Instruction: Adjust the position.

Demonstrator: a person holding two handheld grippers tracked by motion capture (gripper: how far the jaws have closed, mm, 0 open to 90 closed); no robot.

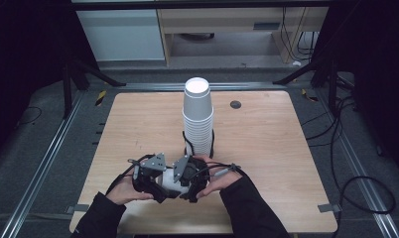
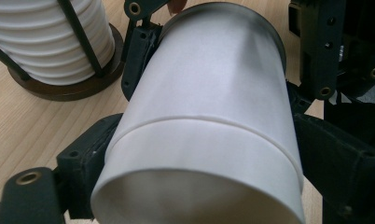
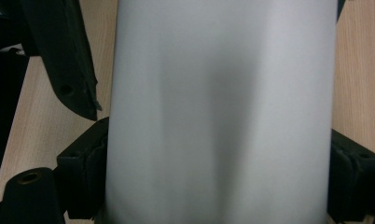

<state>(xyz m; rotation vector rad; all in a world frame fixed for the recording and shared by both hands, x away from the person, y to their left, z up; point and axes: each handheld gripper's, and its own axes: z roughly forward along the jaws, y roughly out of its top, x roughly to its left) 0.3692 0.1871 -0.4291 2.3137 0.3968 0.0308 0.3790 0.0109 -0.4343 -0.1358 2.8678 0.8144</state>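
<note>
A white paper cup (image 1: 166, 182) lies on its side just above the table's front middle, held from both ends. My left gripper (image 1: 150, 174) is shut on its wide end, where the open mouth faces the left gripper view. There the cup (image 2: 199, 93) has a ridge around it, like the rim of a second nested cup. My right gripper (image 1: 190, 173) is shut on the other end, its jaws pressed against both sides of the cup (image 3: 218, 93). A tall stack of white cups (image 1: 198, 116) stands upside down at the table's middle.
The stack (image 2: 45, 42) sits on a dark round base (image 2: 69, 86) with black upright rods, close behind the grippers. The wooden table (image 1: 267, 148) has a small dark grommet (image 1: 235, 104) near its far edge. Cables lie on the floor to the right.
</note>
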